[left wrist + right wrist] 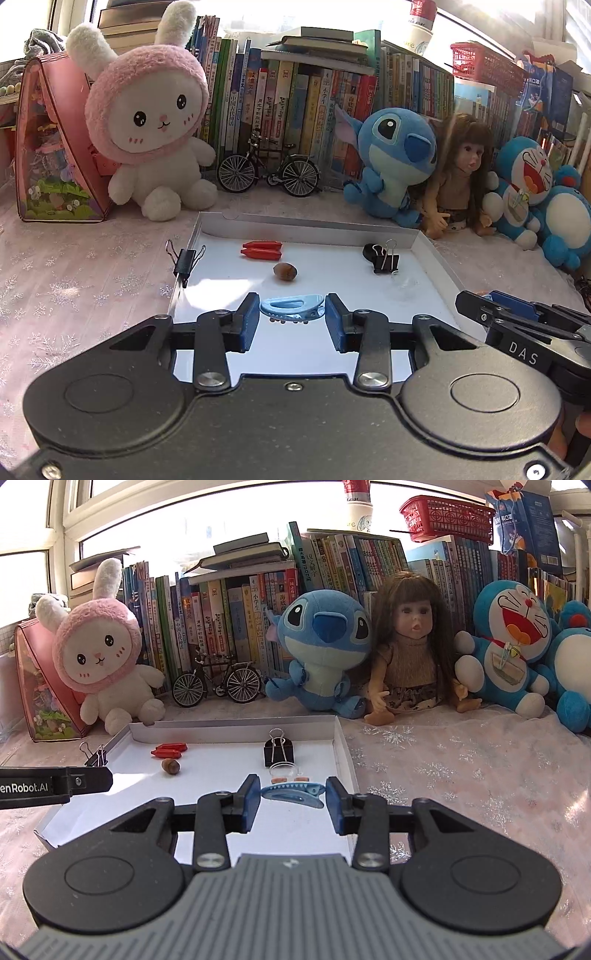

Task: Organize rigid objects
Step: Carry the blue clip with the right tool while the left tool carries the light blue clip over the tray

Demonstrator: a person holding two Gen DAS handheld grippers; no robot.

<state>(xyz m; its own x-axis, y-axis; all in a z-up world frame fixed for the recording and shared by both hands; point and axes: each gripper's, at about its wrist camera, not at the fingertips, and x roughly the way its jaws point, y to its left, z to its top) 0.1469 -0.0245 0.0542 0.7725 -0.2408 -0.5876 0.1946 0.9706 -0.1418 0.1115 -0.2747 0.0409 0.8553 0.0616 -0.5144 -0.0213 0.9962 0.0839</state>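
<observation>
My left gripper point(291, 316) is shut on a light blue hair clip point(291, 307), held crosswise above the near part of a white tray point(343, 291). My right gripper point(291, 798) is shut on a second blue toothed hair clip point(295, 792) over the same tray point(221, 749). In the tray lie two red pegs point(261, 249), a brown nut point(285, 271) and a black binder clip point(386, 258). Another binder clip point(184, 260) grips the tray's left rim. A small clear item with orange pieces point(286, 773) lies just beyond the right gripper. Each gripper shows at the edge of the other's view.
A row of toys lines the back: a pink rabbit point(151, 122), a model bicycle point(267, 170), a blue plush point(391, 162), a doll point(410, 646) and a blue cat plush point(509, 642), with books behind. A pink toy house point(55, 147) stands at the left. Snowflake cloth covers the table.
</observation>
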